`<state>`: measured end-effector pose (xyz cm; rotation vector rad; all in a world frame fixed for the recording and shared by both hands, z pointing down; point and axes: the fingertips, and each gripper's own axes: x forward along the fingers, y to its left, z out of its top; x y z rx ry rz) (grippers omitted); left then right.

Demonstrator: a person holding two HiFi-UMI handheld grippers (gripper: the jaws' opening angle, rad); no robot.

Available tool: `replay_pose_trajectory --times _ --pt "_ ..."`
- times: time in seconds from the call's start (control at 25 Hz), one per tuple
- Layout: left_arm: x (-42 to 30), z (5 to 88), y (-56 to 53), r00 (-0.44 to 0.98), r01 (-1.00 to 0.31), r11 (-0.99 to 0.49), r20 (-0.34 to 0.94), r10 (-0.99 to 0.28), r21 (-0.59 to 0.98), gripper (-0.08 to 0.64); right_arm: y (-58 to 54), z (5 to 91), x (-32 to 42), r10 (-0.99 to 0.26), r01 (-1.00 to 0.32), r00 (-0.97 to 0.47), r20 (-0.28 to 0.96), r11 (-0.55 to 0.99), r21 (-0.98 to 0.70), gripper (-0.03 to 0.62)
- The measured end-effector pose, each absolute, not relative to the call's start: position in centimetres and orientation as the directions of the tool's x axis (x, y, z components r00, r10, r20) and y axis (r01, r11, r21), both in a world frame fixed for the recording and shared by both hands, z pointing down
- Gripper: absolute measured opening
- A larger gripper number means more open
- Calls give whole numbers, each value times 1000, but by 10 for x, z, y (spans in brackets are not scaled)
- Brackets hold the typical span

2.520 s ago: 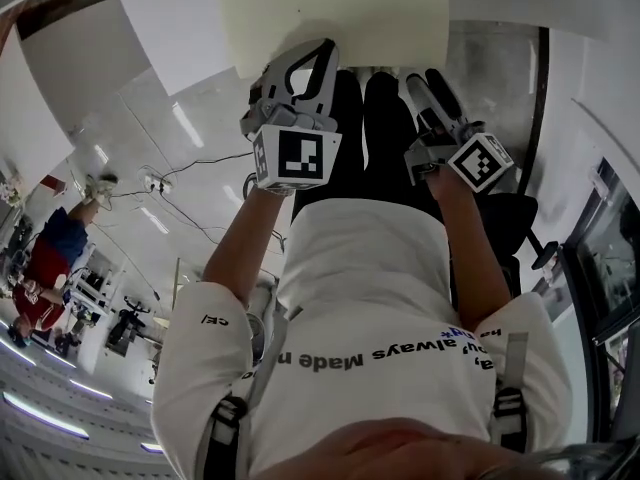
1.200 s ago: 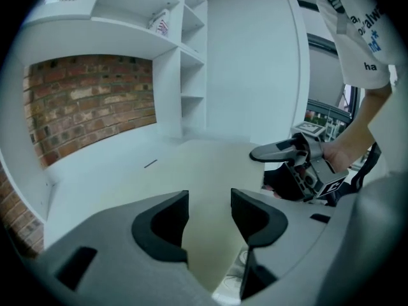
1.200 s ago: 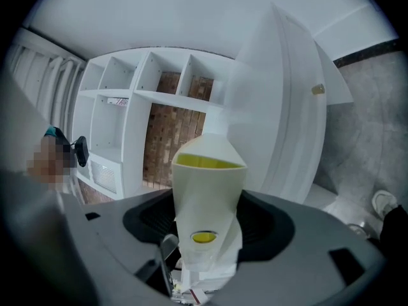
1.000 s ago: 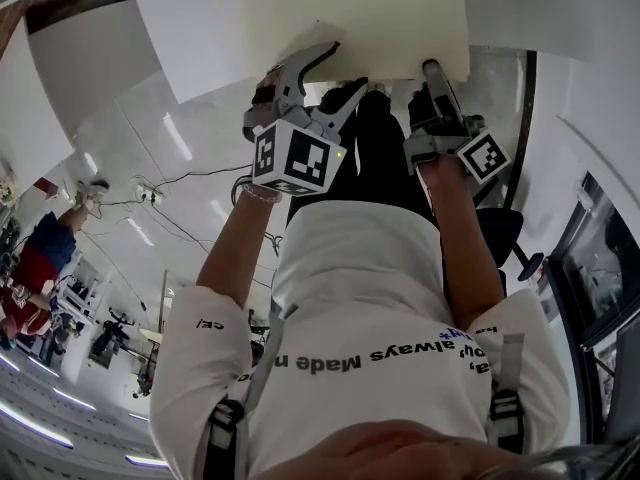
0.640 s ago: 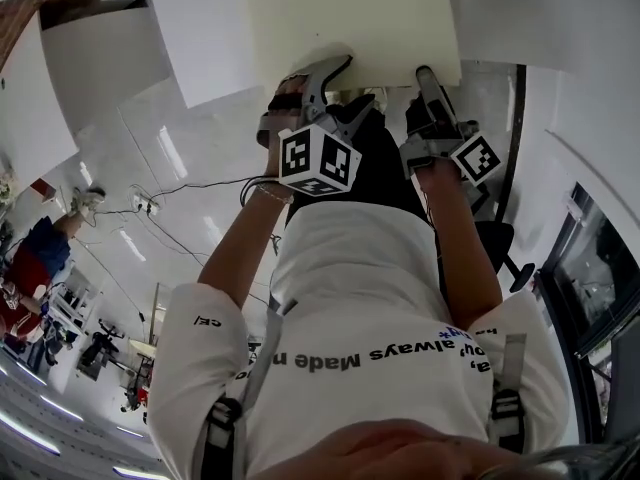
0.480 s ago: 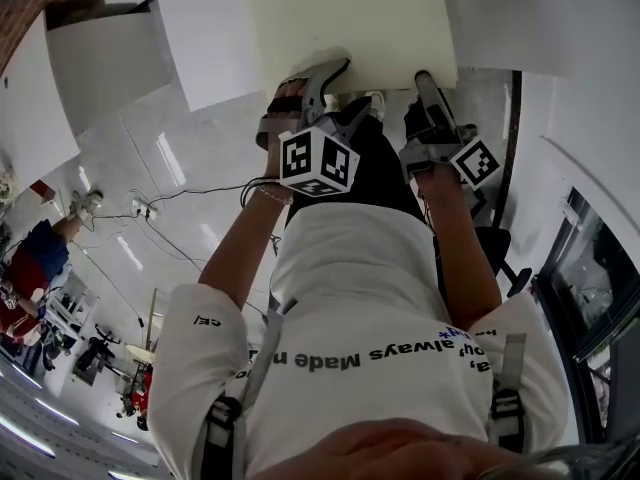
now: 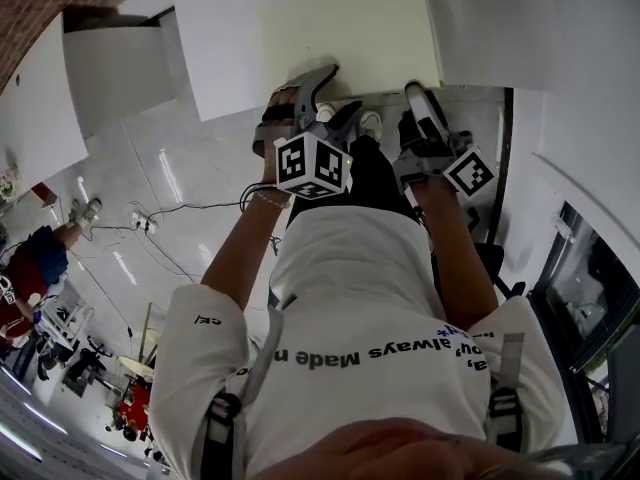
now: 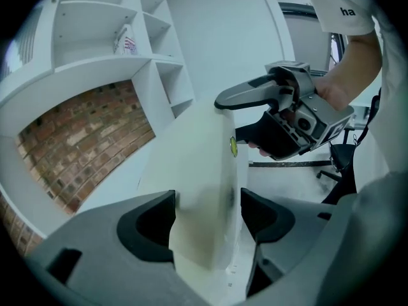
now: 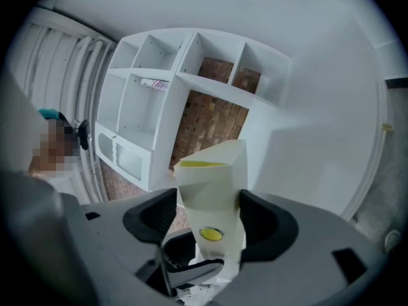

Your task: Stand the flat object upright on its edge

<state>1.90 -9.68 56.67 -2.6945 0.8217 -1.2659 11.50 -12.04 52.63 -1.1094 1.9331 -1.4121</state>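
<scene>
Left gripper (image 7: 335,96), upper middle of the head view, is opening its jaws around the board (image 7: 350,33), seemingly releasing it; right gripper (image 7: 420,108) clamps the board's edge, likely steadying it upright.

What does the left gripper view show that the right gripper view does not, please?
Only the left gripper view shows the right claw clamped on the cream board, the hand holding it, the forearm and a chair base. Only the right gripper view shows another person at the left edge and a low white cabinet. Both show the board between that view's own jaws, plus the white shelf unit backed by brick. The left claw is opening its jaws around the board.
</scene>
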Motion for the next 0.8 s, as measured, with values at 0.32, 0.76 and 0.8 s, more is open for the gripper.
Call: replay_pose_trajectory --times 0.32,0.76,0.8 --pt "-6 553 -107 466 -498 -812 696 -547 -305 298 -117 493 82 -771 -293 -637 -19 266 -918 297" --pt "-29 547 -101 383 -625 -704 653 -653 -338 299 -108 451 45 -660 -273 -747 -79 413 -869 296" --pt "-33 547 -100 378 -642 -693 651 -659 -328 299 -105 448 38 -644 -268 -761 -82 427 -863 296"
